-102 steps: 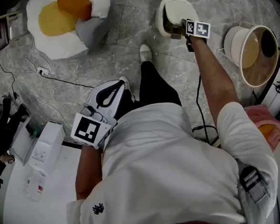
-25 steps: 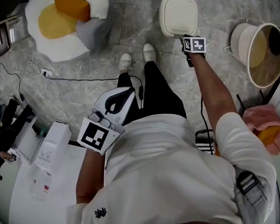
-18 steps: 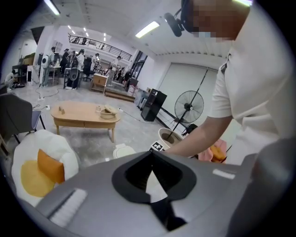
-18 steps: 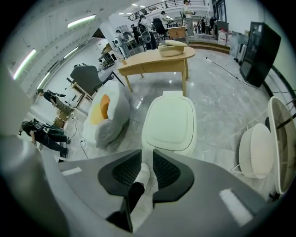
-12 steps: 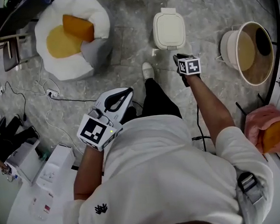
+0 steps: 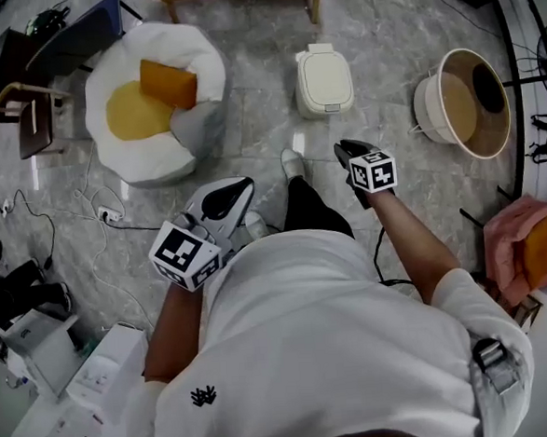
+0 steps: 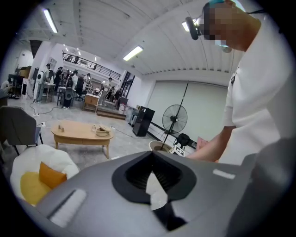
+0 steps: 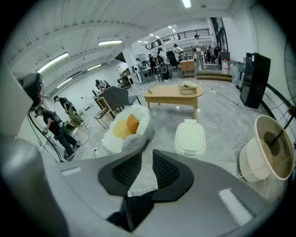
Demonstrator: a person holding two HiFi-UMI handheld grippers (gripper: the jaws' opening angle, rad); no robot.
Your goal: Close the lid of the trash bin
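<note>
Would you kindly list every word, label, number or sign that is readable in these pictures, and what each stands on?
No text here can be read.
Labels on the white boxes: too small to read.
The shirt emblem: a small black mark, no letters legible.
Cubes on the left gripper and right gripper: square markers only, no letters.

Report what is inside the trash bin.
Only the cream lid shows, lying flat over the opening of the trash bin. Any contents are covered by it and cannot be seen.
</note>
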